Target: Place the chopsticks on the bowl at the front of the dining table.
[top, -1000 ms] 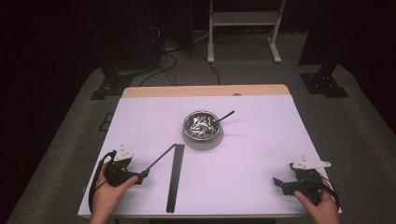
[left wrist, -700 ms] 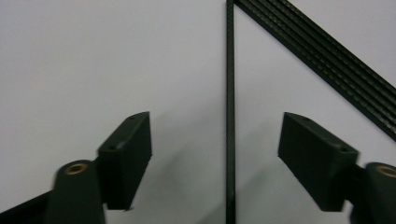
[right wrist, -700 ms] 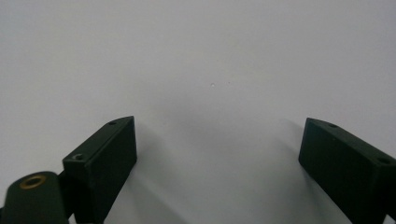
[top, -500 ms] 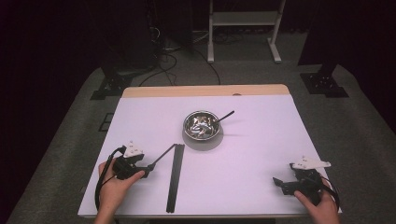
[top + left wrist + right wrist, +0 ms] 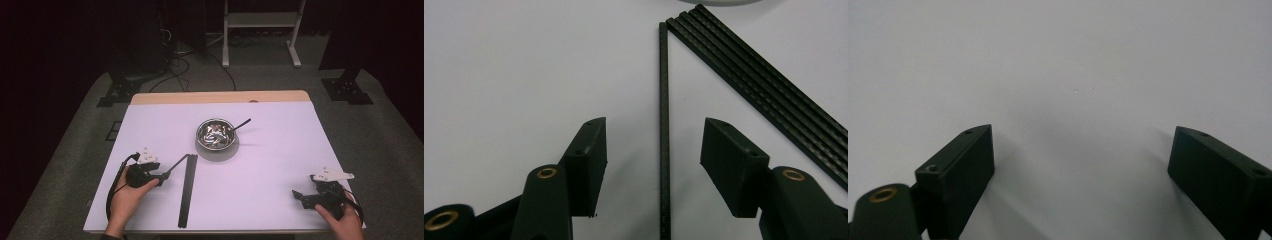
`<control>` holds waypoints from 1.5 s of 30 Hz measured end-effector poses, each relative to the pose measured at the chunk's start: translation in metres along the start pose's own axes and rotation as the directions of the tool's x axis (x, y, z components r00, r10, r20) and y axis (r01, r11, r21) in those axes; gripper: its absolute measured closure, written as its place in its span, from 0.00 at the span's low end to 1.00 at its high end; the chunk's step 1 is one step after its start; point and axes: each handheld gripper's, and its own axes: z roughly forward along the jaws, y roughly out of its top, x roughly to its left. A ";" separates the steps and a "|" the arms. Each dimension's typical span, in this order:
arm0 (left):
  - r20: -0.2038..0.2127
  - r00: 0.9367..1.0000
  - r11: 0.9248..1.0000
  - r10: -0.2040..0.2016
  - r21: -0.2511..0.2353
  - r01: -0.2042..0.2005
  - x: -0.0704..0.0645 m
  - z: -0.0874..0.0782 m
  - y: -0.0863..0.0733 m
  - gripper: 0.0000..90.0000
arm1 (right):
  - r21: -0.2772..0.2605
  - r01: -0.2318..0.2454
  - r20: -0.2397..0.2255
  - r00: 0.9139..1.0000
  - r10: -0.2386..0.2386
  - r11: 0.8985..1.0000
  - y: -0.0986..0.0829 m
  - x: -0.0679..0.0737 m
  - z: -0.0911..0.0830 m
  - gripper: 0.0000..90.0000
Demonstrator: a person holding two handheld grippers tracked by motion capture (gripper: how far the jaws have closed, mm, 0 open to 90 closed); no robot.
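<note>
Near edge of the white surface [image 5: 280,165]: right gripper [image 5: 300,197] by the near right corner, held in a hand [image 5: 342,222], jaws spread wide over bare surface, nothing between them. Left gripper [image 5: 164,176] near the near left corner, in the other hand [image 5: 125,200], pointing toward the centre; jaws apart and straddling a single thin black rod [image 5: 664,130] that lies flat on the surface, neither pad touching it. In the left gripper view the rod runs straight away between the jaws. Just right of it, a bundle of black rods [image 5: 187,190] lies side by side, running from near the front edge toward the middle; the single rod's far tip meets the bundle's far end. Farther, about mid-surface: a metal bowl [image 5: 216,134] with shiny contents too small to identify, a dark-handled utensil [image 5: 240,124] leaning out over its right rim.
</note>
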 end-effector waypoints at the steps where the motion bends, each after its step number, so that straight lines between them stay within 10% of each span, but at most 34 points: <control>1: 0.002 1.000 1.000 -0.001 0.007 0.001 0.000 0.000 0.000 0.52 | 0.000 0.001 0.000 1.000 -0.001 1.000 0.000 0.000 0.000 0.11; 22: 0.043 0.999 1.000 0.004 0.014 -0.005 0.004 0.005 -0.005 0.80 | 0.000 0.002 0.000 1.000 -0.002 1.000 0.000 0.000 0.000 0.11; 45: 0.066 0.995 0.996 -0.079 -0.027 0.081 0.011 0.005 -0.012 0.95 | 0.000 0.004 0.000 1.000 -0.004 1.000 0.000 0.000 0.000 0.11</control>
